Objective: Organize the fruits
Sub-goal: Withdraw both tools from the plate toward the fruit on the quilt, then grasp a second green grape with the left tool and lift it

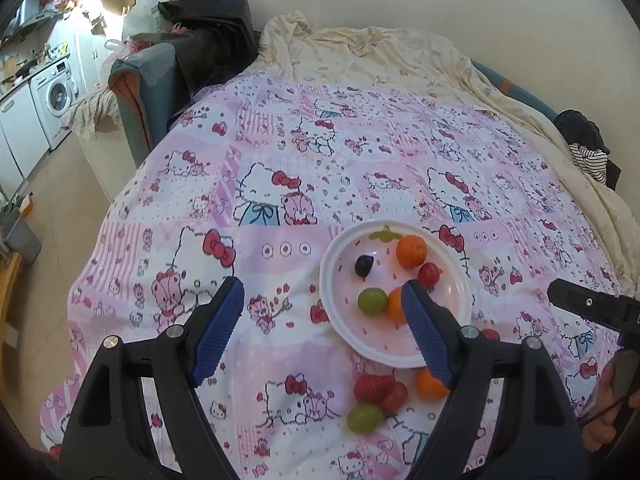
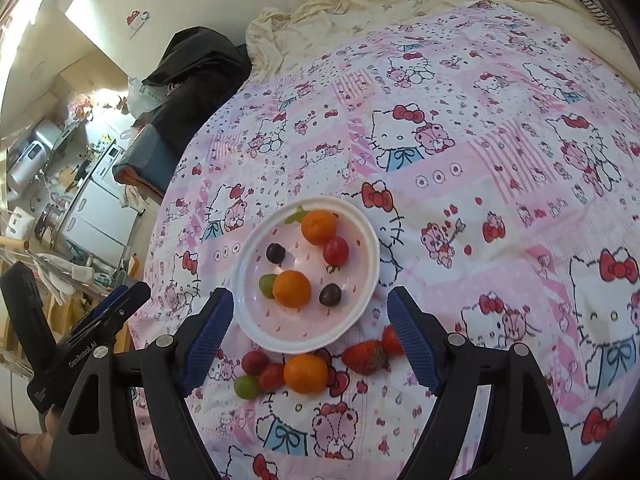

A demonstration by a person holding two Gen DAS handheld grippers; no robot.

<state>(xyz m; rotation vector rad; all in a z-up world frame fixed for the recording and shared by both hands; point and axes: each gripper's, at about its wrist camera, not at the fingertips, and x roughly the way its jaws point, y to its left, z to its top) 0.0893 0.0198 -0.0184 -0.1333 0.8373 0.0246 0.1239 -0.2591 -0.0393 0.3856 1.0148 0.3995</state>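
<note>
A white plate (image 2: 248, 320) lies on the pink cartoon-print bedcover (image 2: 480, 200). It holds two oranges (image 2: 319, 227) (image 2: 292, 289), a cherry tomato (image 2: 335, 251), two dark grapes (image 2: 276, 253) and a green grape (image 2: 267, 285). On the cover in front of the plate lie strawberries (image 2: 365, 356), an orange (image 2: 306, 373), a tomato (image 2: 272, 376) and a green grape (image 2: 246, 386). My right gripper (image 2: 310, 294) hangs open above the plate's near side, holding nothing. My left gripper (image 1: 322, 286) is open and empty above the plate (image 1: 328, 264); its right finger hides part of an orange (image 1: 394, 305).
A crumpled cream blanket (image 1: 380, 52) covers the far end of the bed. Dark clothes (image 1: 208, 32) are piled at the far left corner, striped clothing (image 1: 588, 156) at the right. The bed's left edge drops to a floor, with a washing machine (image 1: 56, 96) beyond.
</note>
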